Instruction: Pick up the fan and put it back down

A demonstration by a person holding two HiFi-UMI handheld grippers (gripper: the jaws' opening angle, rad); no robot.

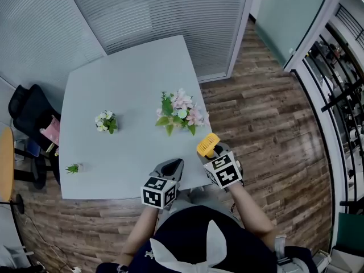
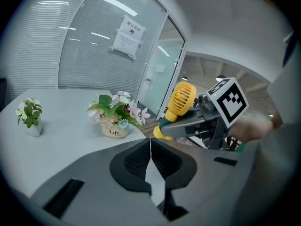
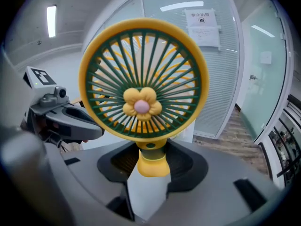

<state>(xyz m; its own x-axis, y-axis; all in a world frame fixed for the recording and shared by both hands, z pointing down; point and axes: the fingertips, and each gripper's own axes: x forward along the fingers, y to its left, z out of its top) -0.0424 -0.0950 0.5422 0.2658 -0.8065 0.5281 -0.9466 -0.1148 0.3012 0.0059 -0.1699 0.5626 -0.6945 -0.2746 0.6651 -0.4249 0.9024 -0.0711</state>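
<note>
Two grippers sit closest, side by side just in front of the person's dark top. The left gripper (image 2: pixel 150 144) has its jaws together with nothing between them, and it hangs over the near edge of the table (image 1: pixel 125 78). The right gripper (image 3: pixel 151 163) is clamped on the short yellow stem of the fan (image 3: pixel 142 79). The fan stands upright in the grip, its round yellow frame, green grille and flower-shaped hub facing that gripper's camera. In the head view the fan is at the table's near right corner, beside the left gripper and well short of the flowers.

The table is pale grey, smooth and four-sided with rounded corners. A tiny green plant (image 1: pixel 73 168) stands by its near left edge. Farther in is a small white pot of white flowers (image 1: pixel 106 121). To the right of that pot, nearest the fan, is a fuller bouquet of pink and white flowers (image 1: pixel 181 114) in a cream pot.

Dark wood-grain floor (image 1: pixel 256 112) surrounds the table. A black chair (image 1: pixel 28 110) holding something pink stands at the left, with the rim of an orange surface (image 1: pixel 5 164) beside it. Beyond the far edge are glass walls with closed blinds (image 1: pixel 170 16). A printed notice (image 2: pixel 128 34) is stuck to the glass, and a frosted glass door (image 1: pixel 290 10) stands at the right. Dark railings (image 1: pixel 341 84) run along the far right.
</note>
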